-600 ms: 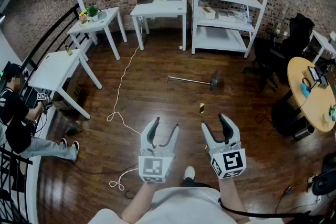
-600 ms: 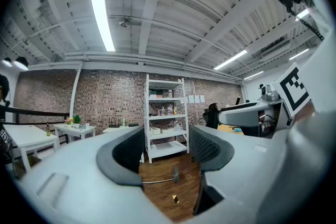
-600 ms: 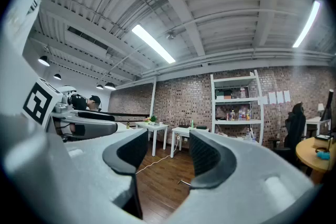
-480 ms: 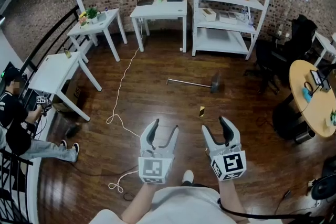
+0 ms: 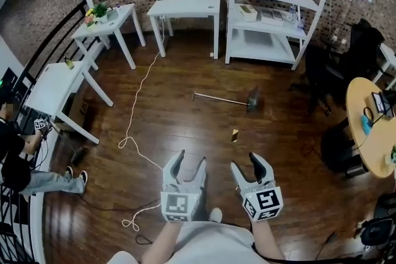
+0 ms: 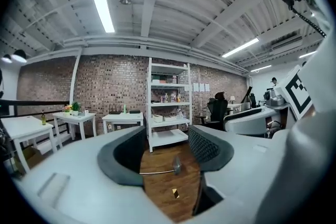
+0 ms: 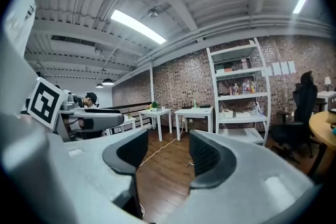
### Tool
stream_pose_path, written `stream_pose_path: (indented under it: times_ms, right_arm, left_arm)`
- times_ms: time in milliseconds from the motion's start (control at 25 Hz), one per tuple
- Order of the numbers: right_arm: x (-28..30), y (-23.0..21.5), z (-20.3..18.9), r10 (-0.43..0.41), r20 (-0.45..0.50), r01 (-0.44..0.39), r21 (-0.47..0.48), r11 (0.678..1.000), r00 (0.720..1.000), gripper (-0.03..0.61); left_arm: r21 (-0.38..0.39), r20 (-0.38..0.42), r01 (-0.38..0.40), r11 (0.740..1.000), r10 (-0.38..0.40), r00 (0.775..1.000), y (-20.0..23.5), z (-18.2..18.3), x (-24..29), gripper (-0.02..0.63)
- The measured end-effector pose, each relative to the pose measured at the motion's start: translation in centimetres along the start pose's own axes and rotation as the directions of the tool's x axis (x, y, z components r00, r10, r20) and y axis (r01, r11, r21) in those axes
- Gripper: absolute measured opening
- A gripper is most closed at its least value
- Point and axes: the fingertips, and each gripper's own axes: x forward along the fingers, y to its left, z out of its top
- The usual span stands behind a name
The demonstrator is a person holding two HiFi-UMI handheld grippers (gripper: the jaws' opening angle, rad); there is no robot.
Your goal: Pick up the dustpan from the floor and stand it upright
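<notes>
The dustpan (image 5: 253,97) lies flat on the wooden floor, its long thin handle (image 5: 216,97) pointing left. In the left gripper view the dustpan (image 6: 177,165) shows far off between the jaws. My left gripper (image 5: 189,161) and right gripper (image 5: 247,164) hover side by side near the bottom of the head view, well short of the dustpan. Both are open with nothing between their fingers. The left gripper (image 6: 168,152) and the right gripper (image 7: 169,157) point almost level across the room.
A small yellow object (image 5: 235,135) lies between me and the dustpan. A white cable (image 5: 132,127) snakes across the floor at left. White shelving (image 5: 272,40) and white tables (image 5: 185,7) line the brick wall. A round table (image 5: 371,133) stands right; a seated person (image 5: 18,164) is at left.
Both grippers sit a little lower in the head view and stay open. The view has shifted slightly. The dustpan lies where it was.
</notes>
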Motion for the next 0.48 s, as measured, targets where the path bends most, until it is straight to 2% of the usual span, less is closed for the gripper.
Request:
stream_pose_path:
  times_ms: [280, 480]
  right_arm:
    - [10.1, -7.7, 1.7, -0.056, -0.030, 0.055, -0.031, 0.998, 0.998, 0.235]
    - [20.5, -10.8, 6.0, -0.049, -0.006, 0.049, -0.085, 0.995, 0.999, 0.235]
  left_arm:
    - [-0.039, 0.020, 0.039, 0.998, -0.038, 0.999, 4.3, 0.0, 12.6, 0.270]
    - [-0.024, 0.112, 0.044, 0.999, -0.042, 0.993, 10.8, 4.2, 20.4, 0.268]
